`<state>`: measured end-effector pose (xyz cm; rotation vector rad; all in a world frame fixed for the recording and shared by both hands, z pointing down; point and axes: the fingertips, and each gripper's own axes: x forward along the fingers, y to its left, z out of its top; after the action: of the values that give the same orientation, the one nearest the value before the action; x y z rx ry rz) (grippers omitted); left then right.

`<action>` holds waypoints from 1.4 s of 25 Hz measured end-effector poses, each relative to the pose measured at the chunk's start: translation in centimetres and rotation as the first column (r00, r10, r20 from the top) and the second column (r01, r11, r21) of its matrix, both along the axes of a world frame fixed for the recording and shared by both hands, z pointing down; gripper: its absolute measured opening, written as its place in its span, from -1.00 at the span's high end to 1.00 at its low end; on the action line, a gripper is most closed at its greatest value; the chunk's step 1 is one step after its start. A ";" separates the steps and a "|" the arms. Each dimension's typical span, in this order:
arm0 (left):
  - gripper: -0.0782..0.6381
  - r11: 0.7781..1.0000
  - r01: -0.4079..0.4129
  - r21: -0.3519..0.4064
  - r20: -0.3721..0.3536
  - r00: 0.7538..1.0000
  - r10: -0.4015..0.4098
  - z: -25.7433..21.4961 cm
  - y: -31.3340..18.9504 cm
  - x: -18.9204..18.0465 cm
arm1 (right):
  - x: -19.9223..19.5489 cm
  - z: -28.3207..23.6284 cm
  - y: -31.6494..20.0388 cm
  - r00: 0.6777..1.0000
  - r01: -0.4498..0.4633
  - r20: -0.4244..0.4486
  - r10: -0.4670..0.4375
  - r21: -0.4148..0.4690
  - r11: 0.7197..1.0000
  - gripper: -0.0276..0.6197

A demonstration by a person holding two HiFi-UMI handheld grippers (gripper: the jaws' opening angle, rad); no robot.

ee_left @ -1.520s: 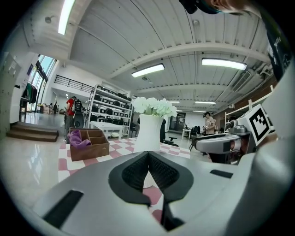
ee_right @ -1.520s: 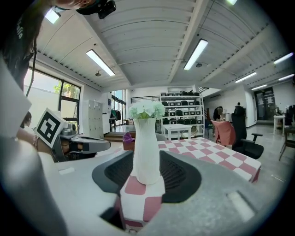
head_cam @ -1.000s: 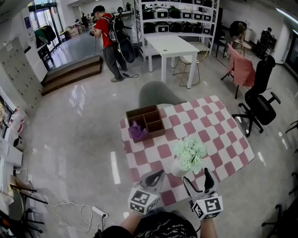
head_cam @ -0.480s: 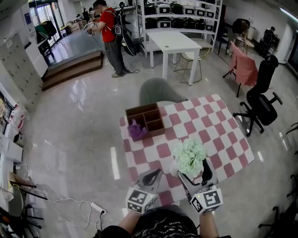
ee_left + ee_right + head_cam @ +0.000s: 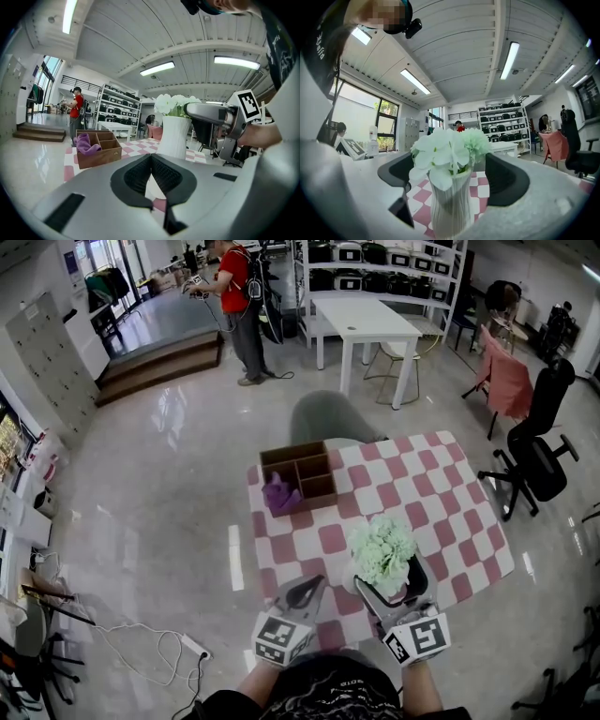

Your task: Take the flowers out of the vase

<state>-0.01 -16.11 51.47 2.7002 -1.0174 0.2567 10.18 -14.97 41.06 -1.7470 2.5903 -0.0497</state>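
A bunch of pale green-white flowers [image 5: 382, 547] stands in a white ribbed vase [image 5: 360, 579] near the front edge of the red-and-white checked table [image 5: 441, 493]. My right gripper [image 5: 389, 579] is level with the vase's top, and its jaws have just been opening. In the right gripper view the flowers [image 5: 449, 152] and vase [image 5: 449, 208] sit between its wide-apart pads [image 5: 507, 180], which do not press on them. My left gripper [image 5: 315, 586] is shut and empty, left of the vase; its pads [image 5: 151, 165] meet. From there I see the vase [image 5: 174, 137] and the right gripper [image 5: 212, 114].
A wooden compartment box [image 5: 300, 474] with a purple cloth [image 5: 278, 495] in it sits at the table's far left. Behind the table are a grey chair [image 5: 323, 418] and a white table [image 5: 368, 317]; a black office chair [image 5: 539, 460] is at the right. A person in red [image 5: 239, 296] stands far back.
My right gripper has risen and moved forward, so its jaws now flank the flowers, and they have spread wider. The left gripper has hardly moved.
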 end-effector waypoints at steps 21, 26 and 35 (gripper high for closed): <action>0.75 0.999 0.020 0.038 0.000 1.000 -0.020 -0.7 -0.3 -0.2 | 0.2 -1.9 1.2 1.000 0.015 0.005 -0.016 0.139 0.990 0.59; 0.75 0.999 0.016 0.048 0.000 1.000 -0.016 -0.9 -0.2 0.1 | 0.3 -2.8 1.2 1.000 0.013 0.009 -0.015 0.175 0.985 0.64; 0.75 0.997 0.023 0.068 -0.019 1.000 -0.021 -1.6 0.1 0.4 | 0.3 -4.9 1.7 0.999 0.034 0.000 -0.035 0.240 0.970 0.65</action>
<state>0.39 -16.05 49.89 2.7450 -1.0689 0.1970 10.45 -13.24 36.20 -1.6165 2.4990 0.2480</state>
